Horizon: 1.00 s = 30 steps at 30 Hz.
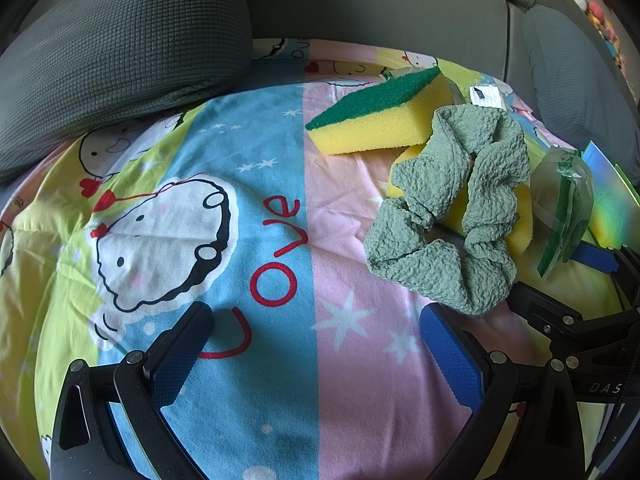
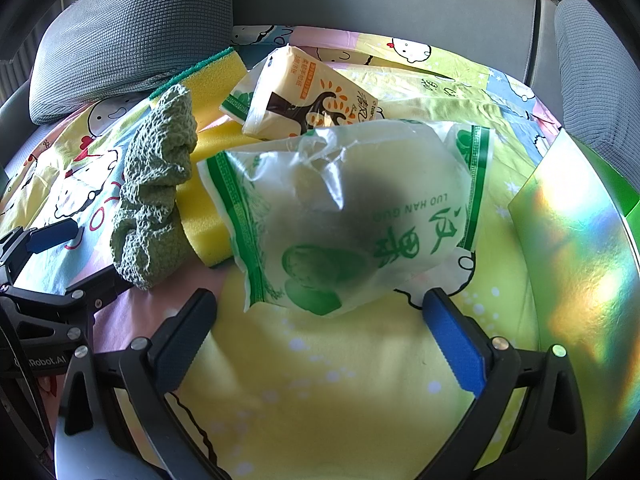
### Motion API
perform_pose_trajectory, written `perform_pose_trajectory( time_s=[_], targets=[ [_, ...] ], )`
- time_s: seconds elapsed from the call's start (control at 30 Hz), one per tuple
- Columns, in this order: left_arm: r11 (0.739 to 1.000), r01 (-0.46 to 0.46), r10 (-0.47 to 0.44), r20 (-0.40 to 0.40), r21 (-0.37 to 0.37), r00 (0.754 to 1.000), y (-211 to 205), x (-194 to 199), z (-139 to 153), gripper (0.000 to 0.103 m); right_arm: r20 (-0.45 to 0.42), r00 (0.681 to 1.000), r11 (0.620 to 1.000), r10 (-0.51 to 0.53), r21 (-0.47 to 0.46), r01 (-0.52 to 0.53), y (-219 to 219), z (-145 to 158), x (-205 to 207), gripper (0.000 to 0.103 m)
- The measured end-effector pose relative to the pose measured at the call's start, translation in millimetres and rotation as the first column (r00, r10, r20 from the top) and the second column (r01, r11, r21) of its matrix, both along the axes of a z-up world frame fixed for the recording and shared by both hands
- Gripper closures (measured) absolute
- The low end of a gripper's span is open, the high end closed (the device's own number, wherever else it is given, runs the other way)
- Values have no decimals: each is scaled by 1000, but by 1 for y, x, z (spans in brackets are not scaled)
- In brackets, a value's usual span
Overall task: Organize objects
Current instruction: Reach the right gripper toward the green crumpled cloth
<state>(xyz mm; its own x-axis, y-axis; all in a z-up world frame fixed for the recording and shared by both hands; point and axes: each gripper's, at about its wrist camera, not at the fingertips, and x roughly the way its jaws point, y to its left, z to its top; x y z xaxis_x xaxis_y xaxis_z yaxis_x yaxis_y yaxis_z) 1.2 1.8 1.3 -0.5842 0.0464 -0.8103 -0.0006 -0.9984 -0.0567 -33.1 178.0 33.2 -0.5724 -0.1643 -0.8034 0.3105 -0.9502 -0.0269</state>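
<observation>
Both grippers tilt steeply down over a cartoon-print blanket spread on a grey sofa. The left gripper has its blue-padded fingers spread wide, with only bare fabric between them. The right gripper is spread just as wide, its fingertips just short of the near edge of a clear plastic packet; nothing is pinched.

A green scrunchie lies draped over a yellow sponge, which is mostly hidden beneath it. A second sponge, green scouring side up, sits just behind. In the right wrist view a tissue pack lies behind the clear packet, partly covered by it. A shiny holographic box is cut off at the right edge. A grey cushion rests on the blanket's far left corner.

The blanket reads "Love" in red letters. The clear packet shows "LUO HAN GUO", seen upside down, with green Chinese characters; a dark, blurred shape shows through its middle. The tissue pack's print is too small to read. The left gripper's body in the right wrist view bears "Robot.AI", partly cut off.
</observation>
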Motion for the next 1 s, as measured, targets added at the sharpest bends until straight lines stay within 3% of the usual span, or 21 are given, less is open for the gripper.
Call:
perform_pose_trajectory(
  time_s=[0.8,0.9,1.0],
  targets=[
    [1000,9,-9,23,20,1000,-5,1,1,0,14,999,999,-32,8,32,6,-2,-1,3],
    [998,10,-13,38,59,999,-9,5,5,0,36,998,998,-58,-31,59,14,6,5,17],
    [981,22,-30,37,191,999,-16,8,13,0,80,995,984,-51,-169,64,28,23,14,18]
  ],
)
